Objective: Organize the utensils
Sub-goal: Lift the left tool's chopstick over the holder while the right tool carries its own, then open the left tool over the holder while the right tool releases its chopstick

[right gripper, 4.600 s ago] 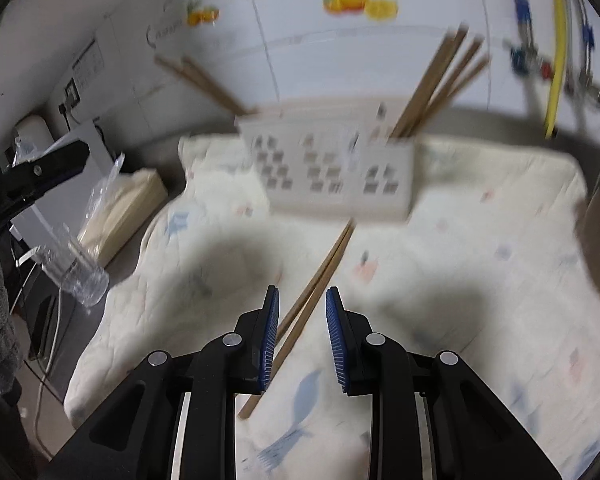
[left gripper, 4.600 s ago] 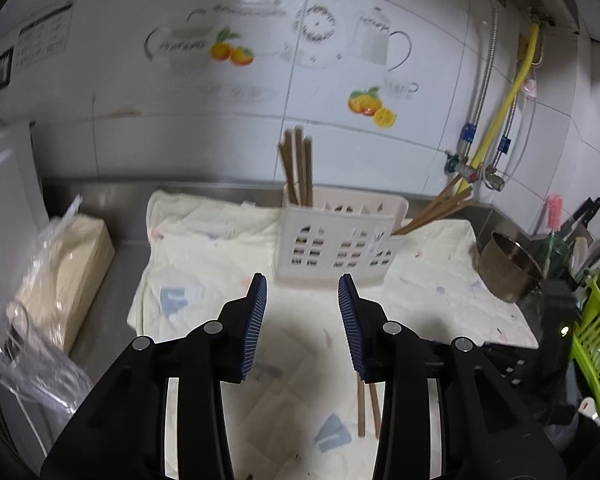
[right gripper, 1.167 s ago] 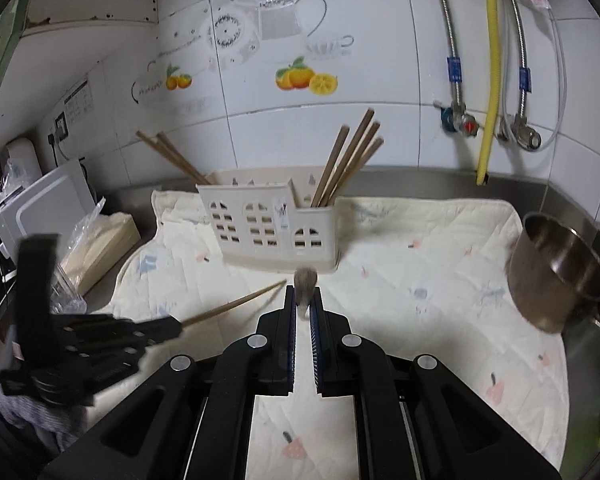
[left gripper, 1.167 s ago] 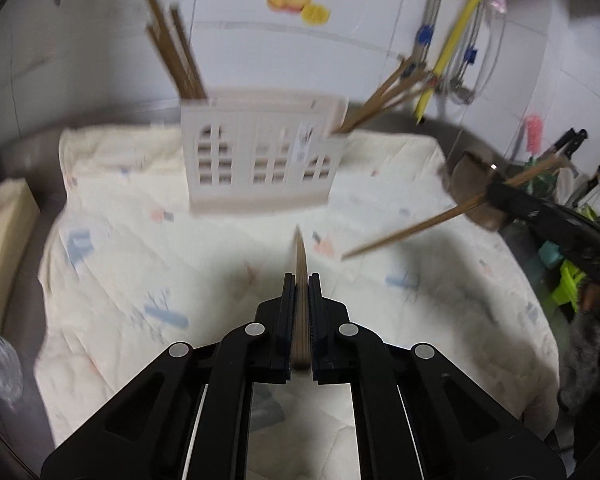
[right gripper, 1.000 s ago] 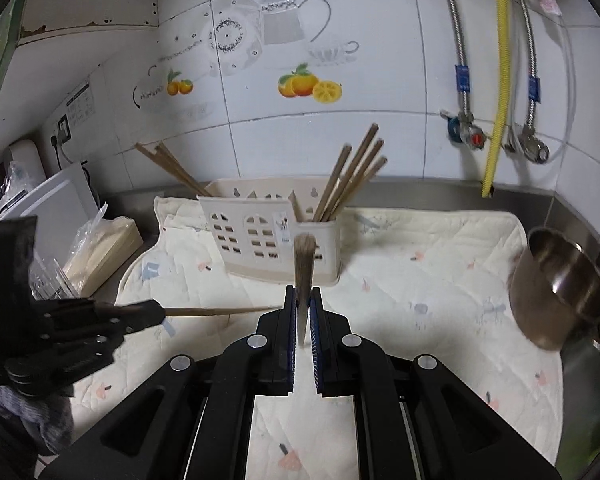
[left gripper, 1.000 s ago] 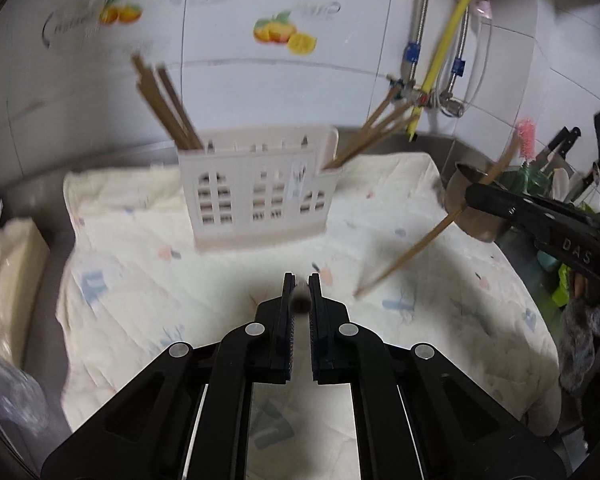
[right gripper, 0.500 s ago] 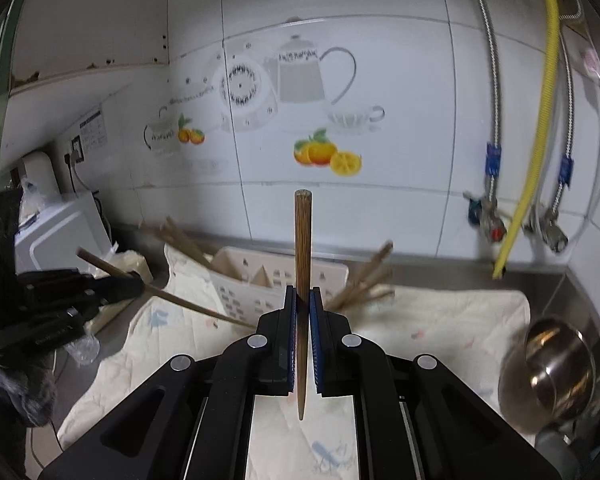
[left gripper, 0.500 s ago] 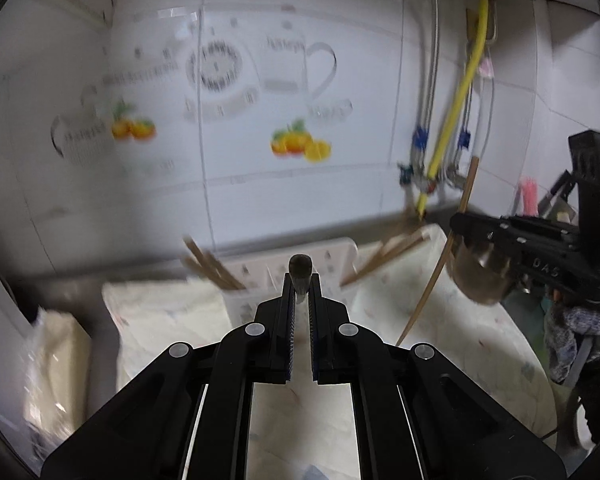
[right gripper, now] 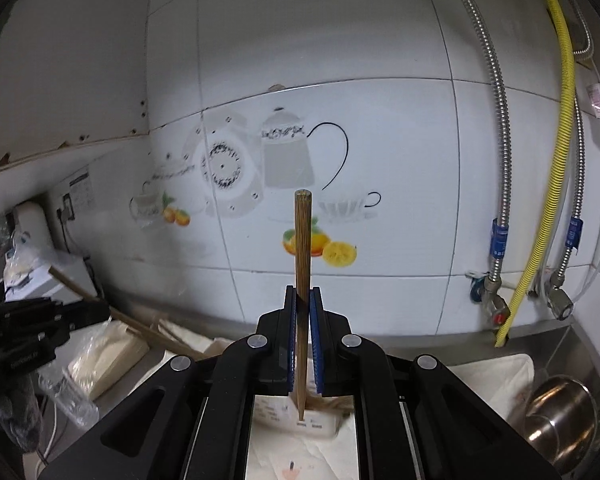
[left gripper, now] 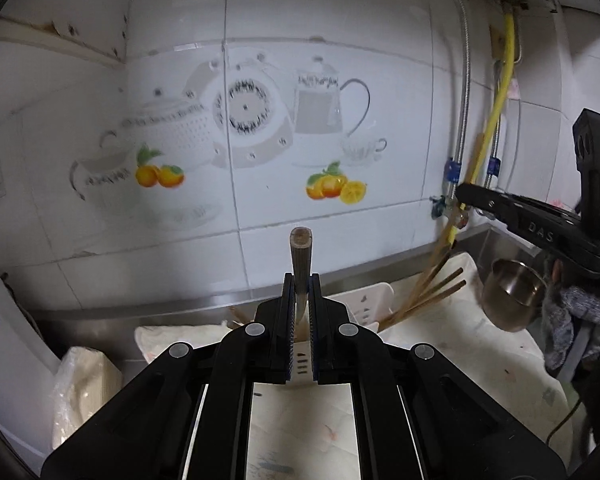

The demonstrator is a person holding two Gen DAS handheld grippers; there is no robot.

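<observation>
Grippers each clamp one chopstick: left gripper point(left gripper: 300, 312) and right gripper point(right gripper: 303, 332), above the rack point(left gripper: 366, 304); fingers narrow.

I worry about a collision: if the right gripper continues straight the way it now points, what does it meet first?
Probably the white slotted utensil holder just below the right gripper, which holds a brown wooden chopstick; otherwise the white tiled wall. Depth is unclear.
</observation>
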